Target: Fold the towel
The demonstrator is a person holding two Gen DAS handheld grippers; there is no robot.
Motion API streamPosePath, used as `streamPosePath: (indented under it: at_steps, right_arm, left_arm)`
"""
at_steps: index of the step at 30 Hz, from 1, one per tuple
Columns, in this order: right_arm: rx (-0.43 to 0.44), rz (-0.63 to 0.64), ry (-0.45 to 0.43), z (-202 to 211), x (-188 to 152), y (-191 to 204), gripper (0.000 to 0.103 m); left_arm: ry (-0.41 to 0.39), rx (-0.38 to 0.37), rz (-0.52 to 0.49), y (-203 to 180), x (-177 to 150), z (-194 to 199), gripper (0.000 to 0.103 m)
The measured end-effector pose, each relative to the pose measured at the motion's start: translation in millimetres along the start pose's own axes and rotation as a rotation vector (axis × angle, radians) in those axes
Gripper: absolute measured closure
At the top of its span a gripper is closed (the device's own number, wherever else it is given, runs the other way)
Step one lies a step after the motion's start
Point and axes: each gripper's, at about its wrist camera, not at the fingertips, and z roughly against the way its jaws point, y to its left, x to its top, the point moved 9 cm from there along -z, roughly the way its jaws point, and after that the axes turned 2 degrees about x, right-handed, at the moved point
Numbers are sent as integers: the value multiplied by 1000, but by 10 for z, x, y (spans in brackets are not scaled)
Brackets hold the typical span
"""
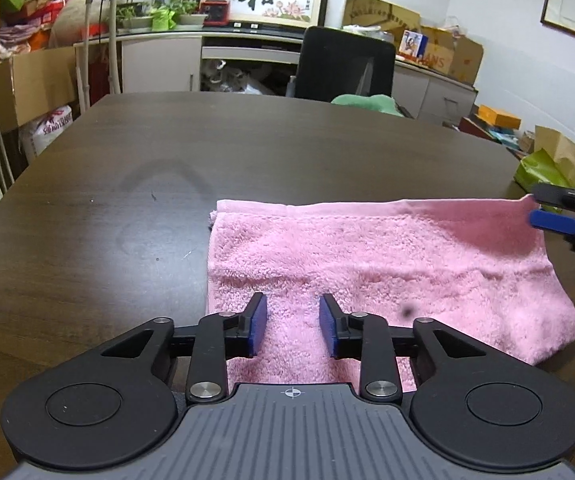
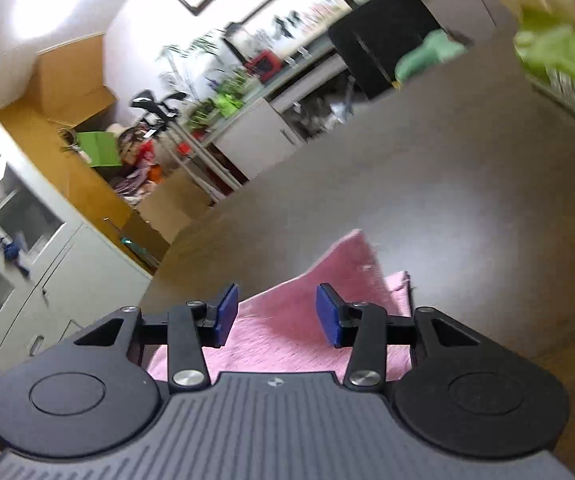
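A pink towel [image 1: 375, 268] lies folded on the dark brown table [image 1: 167, 168]. My left gripper [image 1: 292, 322] is open, its blue pads just above the towel's near left part, holding nothing. My right gripper [image 1: 537, 208] shows at the towel's far right corner in the left wrist view. In the right wrist view that gripper [image 2: 275, 316] is open over the towel [image 2: 287, 332], and a raised corner of the towel [image 2: 353, 256] stands up between and beyond its pads. That view is tilted and blurred.
A black office chair [image 1: 343, 66] with a green cloth [image 1: 363, 103] stands at the table's far edge. A green bag [image 1: 539, 170] sits at the table's right side. Cabinets, boxes and plants line the walls behind.
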Motion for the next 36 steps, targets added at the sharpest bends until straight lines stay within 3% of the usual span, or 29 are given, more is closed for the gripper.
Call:
streamPosePath:
  at_steps: [2, 4, 5, 6, 8, 10, 13, 15, 18, 20, 21, 26, 29, 32, 35, 36]
  right_arm:
    - [45, -1, -80, 128, 159, 14, 57]
    - [34, 44, -110, 227, 227, 45, 44]
    - [16, 70, -110, 256, 253, 44, 32]
    - [4, 112, -80, 258, 268, 21, 26]
    - [5, 126, -41, 227, 254, -35, 26]
    - [13, 133, -1, 157, 229, -121, 28]
    - [40, 139, 52, 11, 190, -237, 41]
    - [42, 149, 66, -22, 167, -226, 55]
    - [30, 172, 84, -106, 146, -207, 69]
    - [42, 166, 84, -74, 141, -159, 90]
    - [49, 156, 78, -21, 113, -141, 95]
    - [158, 29, 92, 336, 65, 57, 98]
    - [178, -145, 101, 322, 167, -32, 98]
    - [129, -272, 150, 82, 205, -317, 94]
    - [-38, -294, 176, -144, 149, -658, 90]
    - [-33, -287, 167, -158, 145, -670, 84]
  left_arm:
    - [-13, -6, -2, 7, -22, 15, 68]
    - [-25, -15, -7, 10, -38, 21, 66]
    - [-27, -16, -9, 6, -36, 21, 65]
    - [-31, -20, -15, -4, -36, 19, 63]
    - [-38, -24, -24, -20, -33, 16, 60]
    - [-44, -27, -30, -30, -36, 18, 57]
    - [-45, -33, -21, -19, -44, 23, 55]
    - [-45, -40, -12, -11, -44, 21, 53]
    - [-47, -46, -13, -19, -52, 17, 46]
    - [-50, -47, -23, -44, -68, 23, 41]
    - [-51, -47, -28, -57, -76, 25, 40]
    - [-54, -48, -36, -83, -95, 38, 36]
    - [-56, -50, -25, -77, -93, 47, 34]
    - [-56, -49, -19, -59, -103, 58, 33]
    - [-56, -46, -13, -27, -112, 68, 32]
    - [-56, -47, -11, -21, -111, 70, 32]
